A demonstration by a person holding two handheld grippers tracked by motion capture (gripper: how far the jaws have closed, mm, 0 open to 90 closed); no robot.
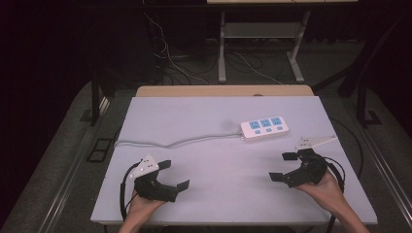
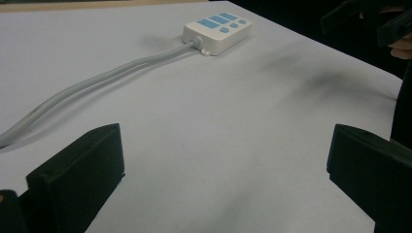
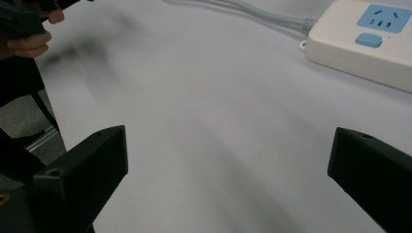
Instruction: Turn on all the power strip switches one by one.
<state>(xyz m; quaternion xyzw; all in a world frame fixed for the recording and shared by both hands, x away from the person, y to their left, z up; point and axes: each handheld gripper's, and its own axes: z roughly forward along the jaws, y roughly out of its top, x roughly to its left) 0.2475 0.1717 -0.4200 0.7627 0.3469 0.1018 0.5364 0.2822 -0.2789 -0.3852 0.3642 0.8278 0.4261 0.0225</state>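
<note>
A white power strip (image 1: 264,128) with blue sockets and blue switches lies on the pale table (image 1: 209,160), right of centre toward the back. Its grey cable (image 1: 170,142) runs left across the table to the left edge. My left gripper (image 1: 174,174) hovers near the front left, open, jaws pointing right, nothing between them. My right gripper (image 1: 283,166) sits near the front right, open and empty, jaws pointing left. The left gripper view shows the power strip (image 2: 218,32) far ahead, with its cable (image 2: 97,77) trailing toward me. In the right gripper view the power strip (image 3: 364,41) lies at the upper right.
A wooden board edge (image 1: 223,91) runs behind the table. Beyond it stand a metal frame (image 1: 262,43) and loose cables on a dark floor. A person's hands hold both grippers from the front edge.
</note>
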